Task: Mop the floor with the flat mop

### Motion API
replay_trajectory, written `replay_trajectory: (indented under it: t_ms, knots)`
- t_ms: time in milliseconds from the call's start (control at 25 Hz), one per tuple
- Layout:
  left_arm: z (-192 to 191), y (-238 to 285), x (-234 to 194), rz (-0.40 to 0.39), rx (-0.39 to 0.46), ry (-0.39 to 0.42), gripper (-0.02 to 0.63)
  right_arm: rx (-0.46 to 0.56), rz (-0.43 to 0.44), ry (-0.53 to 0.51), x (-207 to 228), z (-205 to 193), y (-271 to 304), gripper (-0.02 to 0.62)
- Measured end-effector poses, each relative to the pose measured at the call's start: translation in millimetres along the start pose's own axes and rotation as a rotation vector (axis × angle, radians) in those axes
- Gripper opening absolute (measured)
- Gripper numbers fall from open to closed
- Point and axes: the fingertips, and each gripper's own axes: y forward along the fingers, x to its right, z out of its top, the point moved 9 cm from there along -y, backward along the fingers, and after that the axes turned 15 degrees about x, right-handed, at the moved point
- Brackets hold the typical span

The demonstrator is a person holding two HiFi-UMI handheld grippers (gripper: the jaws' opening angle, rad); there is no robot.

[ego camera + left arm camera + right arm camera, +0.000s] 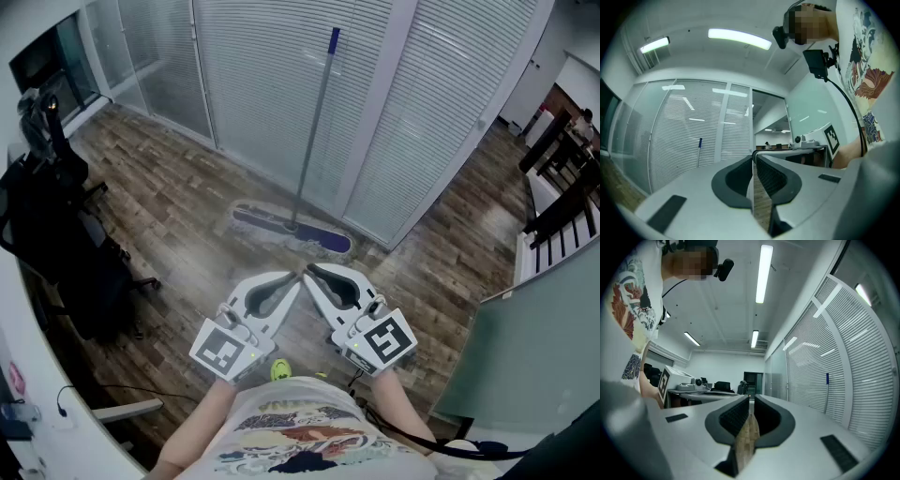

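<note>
Against the blind-covered wall [253, 75] the flat mop [292, 228] stands propped. Its handle leans up the slats, and its blue-edged head lies flat on the wooden floor [178, 206] at the wall's foot. I hold both tongs out from that wall, on my side of the mop head and clear of it. The left tongs [295, 278] are pressed together with nothing between them, and the right tongs [310, 270] are likewise closed and empty. Their tips almost meet, both aimed toward the wall. From the left tongs' camera the handle's blue end shows against the blinds left of the jaws. From the right tongs' camera it shows to the right.
</note>
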Motion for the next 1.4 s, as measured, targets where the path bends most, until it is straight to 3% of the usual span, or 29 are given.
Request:
replay_trajectory:
  t_ms: [120, 480, 640, 840, 1240, 1400]
  knots:
    - [0.3, -0.6, -1.8, 0.006, -0.024, 0.010, 0.037, 0.000, 0.002, -0.006, 0.3, 1.1, 1.7, 0.046]
    - [2.6, 3.4, -12.3, -0.028, 0.028, 0.018, 0.037, 0.044, -0.015, 0.019, 4.2, -3.2, 8.4, 0.046]
    - [7.0, 5.6, -21.0, -0.007, 0.052, 0.034, 0.037, 0.062, -0.022, 0.015, 4.5, -3.1, 16.4, 0.047]
    - [9.7, -4.7, -35.9, 0.038, -0.019, 0.061, 0.037, 0.040, -0.019, 0.008, -1.9, -6.5, 25.2, 0.048]
    - [0.2, 8.1, -55.1, 0.027, 0.003, 0.052, 0.037, 0.043, -0.015, 0.002, 10.9, -9.7, 42.3, 0.048]
    - [-5.4, 18.6, -70.2, 0.038, 0.011, 0.043, 0.037, 0.041, 0.003, 0.048, 26.4, -17.6, 52.0, 0.046]
